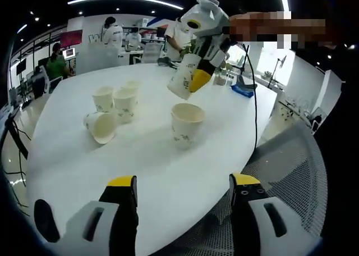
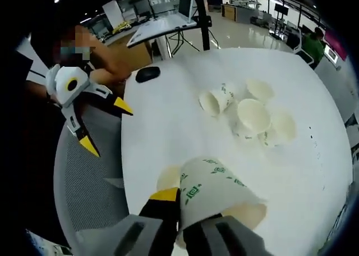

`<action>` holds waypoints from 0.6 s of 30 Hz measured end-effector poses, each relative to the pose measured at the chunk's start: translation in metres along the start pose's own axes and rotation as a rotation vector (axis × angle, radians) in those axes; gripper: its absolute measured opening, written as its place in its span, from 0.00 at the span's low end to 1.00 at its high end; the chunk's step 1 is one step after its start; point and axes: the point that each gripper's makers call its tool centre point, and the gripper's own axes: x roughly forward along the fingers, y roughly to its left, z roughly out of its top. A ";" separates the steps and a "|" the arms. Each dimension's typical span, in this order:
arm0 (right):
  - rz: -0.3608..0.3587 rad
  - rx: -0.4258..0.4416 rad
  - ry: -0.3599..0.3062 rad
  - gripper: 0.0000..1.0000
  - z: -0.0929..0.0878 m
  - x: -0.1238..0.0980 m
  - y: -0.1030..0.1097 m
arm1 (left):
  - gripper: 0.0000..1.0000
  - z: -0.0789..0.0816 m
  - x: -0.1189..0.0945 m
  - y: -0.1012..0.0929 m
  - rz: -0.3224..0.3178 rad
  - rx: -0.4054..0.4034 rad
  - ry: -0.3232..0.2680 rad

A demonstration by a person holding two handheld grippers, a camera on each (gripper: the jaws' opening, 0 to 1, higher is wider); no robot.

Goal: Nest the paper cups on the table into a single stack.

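Observation:
White paper cups with green print stand on a round white table (image 1: 73, 166). My right gripper (image 1: 208, 49) is shut on one tilted cup (image 1: 184, 79), held just above a lone upright cup (image 1: 187, 121). At the left, three cups (image 1: 124, 103) stand together and one (image 1: 101, 127) lies on its side. My left gripper (image 1: 183, 183) hangs open and empty over the table's near edge. In the right gripper view, the right gripper (image 2: 185, 205) pinches the held cup (image 2: 216, 191) by its wall. The cup cluster (image 2: 252, 117) lies beyond, and the open left gripper (image 2: 106, 126) is at the left.
A grey mesh chair (image 1: 286, 160) (image 2: 84, 177) sits at the table's near edge. A black mouse-like object (image 2: 147, 73) lies at the table's rim, and a blue item (image 1: 242, 90) lies at its far side. People sit and stand at desks behind (image 1: 56, 65).

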 end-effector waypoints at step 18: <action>0.023 -0.117 0.166 0.00 -0.010 0.017 0.014 | 0.65 0.002 -0.002 0.003 0.013 -0.018 -0.010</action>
